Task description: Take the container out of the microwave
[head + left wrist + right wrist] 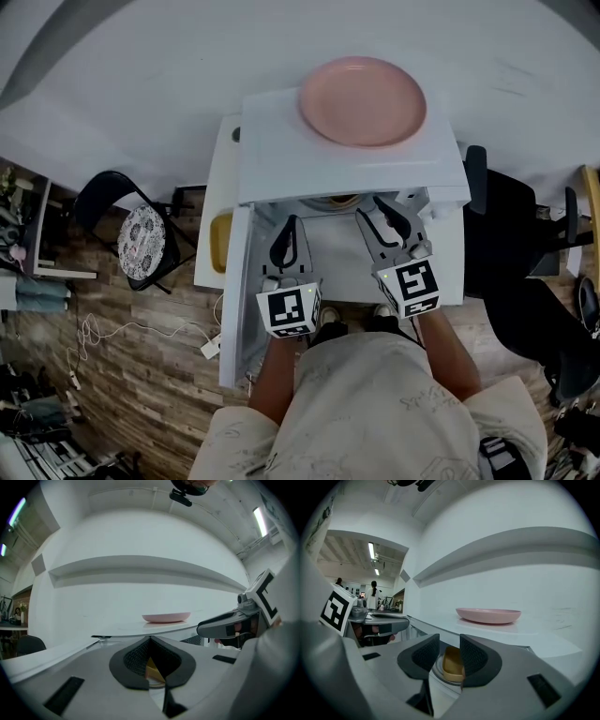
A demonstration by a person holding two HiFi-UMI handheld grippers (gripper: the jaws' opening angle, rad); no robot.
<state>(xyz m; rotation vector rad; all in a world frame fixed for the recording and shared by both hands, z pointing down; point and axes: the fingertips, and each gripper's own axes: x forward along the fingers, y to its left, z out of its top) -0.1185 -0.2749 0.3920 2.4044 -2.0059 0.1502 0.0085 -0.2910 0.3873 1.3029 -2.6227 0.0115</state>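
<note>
The white microwave stands with its door swung open to the left. Inside, a yellow container sits on the glass turntable, mostly hidden under the top edge in the head view. Both grippers hover just in front of the opening. My left gripper is shut and holds nothing; past its pads a sliver of the container shows. My right gripper is open, and the container lies beyond the gap between its fingers, untouched.
A pink plate rests on top of the microwave. A yellow object lies on the small table left of the door. A black chair with a patterned cushion stands at left and a black office chair at right.
</note>
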